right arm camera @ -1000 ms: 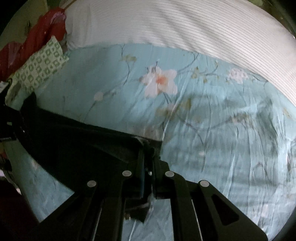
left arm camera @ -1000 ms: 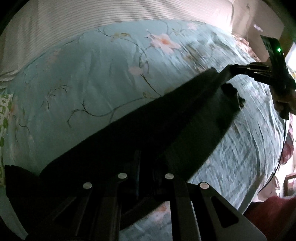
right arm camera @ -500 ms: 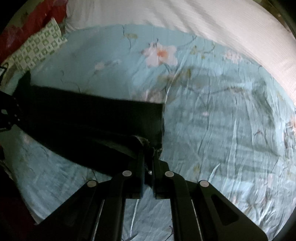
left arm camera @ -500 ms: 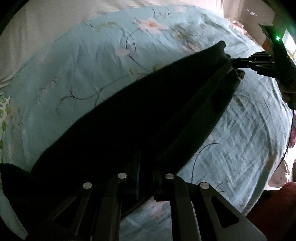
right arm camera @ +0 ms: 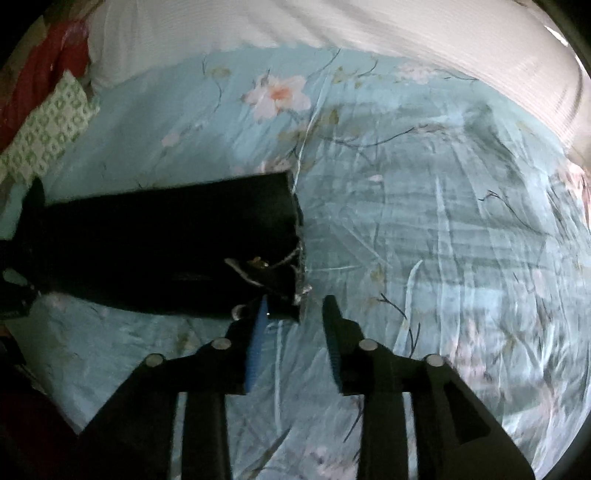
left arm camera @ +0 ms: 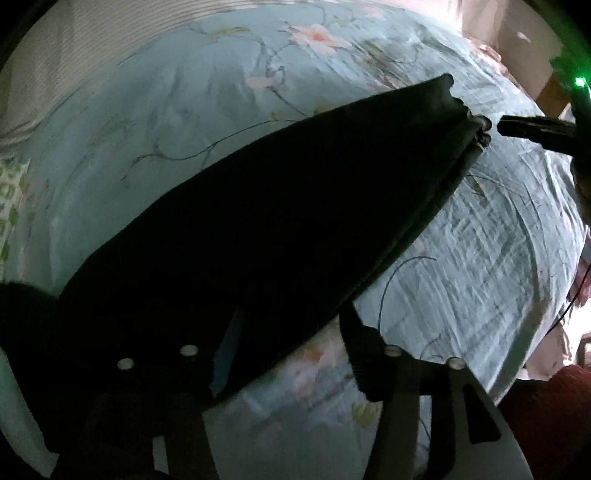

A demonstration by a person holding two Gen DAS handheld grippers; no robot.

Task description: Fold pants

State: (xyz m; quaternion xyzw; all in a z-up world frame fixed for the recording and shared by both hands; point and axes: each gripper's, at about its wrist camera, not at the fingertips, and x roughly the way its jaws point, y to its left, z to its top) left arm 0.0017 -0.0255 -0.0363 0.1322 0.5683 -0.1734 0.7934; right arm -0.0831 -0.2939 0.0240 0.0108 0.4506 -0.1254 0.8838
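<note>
The black pants (left arm camera: 258, 229) lie stretched flat across a light blue flowered bedsheet (left arm camera: 184, 110). In the right wrist view the pants (right arm camera: 166, 243) end at a frayed hem just ahead of my fingers. My left gripper (left arm camera: 288, 343) is open, its left finger under or beside the near end of the pants. My right gripper (right arm camera: 295, 314) is open, just off the hem corner; it also shows at the far end in the left wrist view (left arm camera: 532, 129).
A white striped blanket (right arm camera: 332, 26) lies along the far side of the bed. A green patterned pillow (right arm camera: 48, 129) and red cloth (right arm camera: 40, 66) sit at the left. The bed edge and a red item (left arm camera: 554, 406) are at the right.
Both grippers were shut on the pants' ends and held them taut above the bed. The pants came down onto the sheet and both grippers have opened and let go.
</note>
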